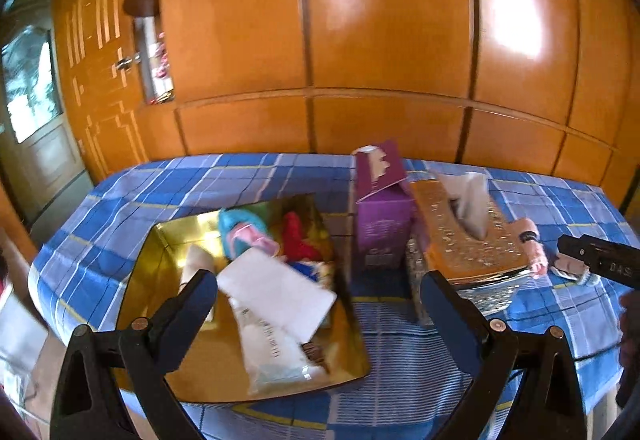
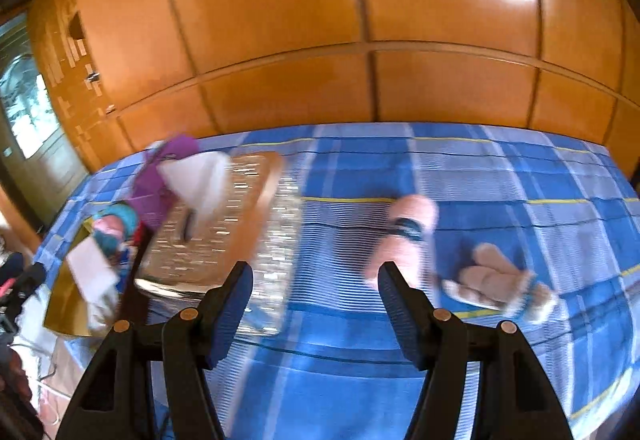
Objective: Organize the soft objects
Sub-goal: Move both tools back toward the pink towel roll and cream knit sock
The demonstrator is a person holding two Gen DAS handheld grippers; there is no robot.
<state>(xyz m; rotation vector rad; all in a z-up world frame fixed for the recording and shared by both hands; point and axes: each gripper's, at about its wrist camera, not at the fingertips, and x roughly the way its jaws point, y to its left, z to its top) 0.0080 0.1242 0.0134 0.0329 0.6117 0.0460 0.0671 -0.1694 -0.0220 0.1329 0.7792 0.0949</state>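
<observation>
A gold tray (image 1: 188,324) sits on the blue plaid cloth (image 1: 400,352) and holds soft things: a teal and pink item (image 1: 240,230), a red item (image 1: 296,236), white packets (image 1: 276,292). My left gripper (image 1: 320,304) is open and empty, just above the tray's near side. In the right wrist view a pink soft toy (image 2: 408,236) with a dark band and a beige soft toy (image 2: 500,280) lie on the cloth. My right gripper (image 2: 316,292) is open and empty, hovering near the pink toy. The view is blurred.
A purple carton (image 1: 382,207) and a gold tissue box (image 1: 464,232) with a tissue sticking up stand beside the tray. Orange wooden cupboards (image 1: 360,39) run behind the table. A door and window are at far left. The right gripper's body (image 1: 600,260) shows at the right edge.
</observation>
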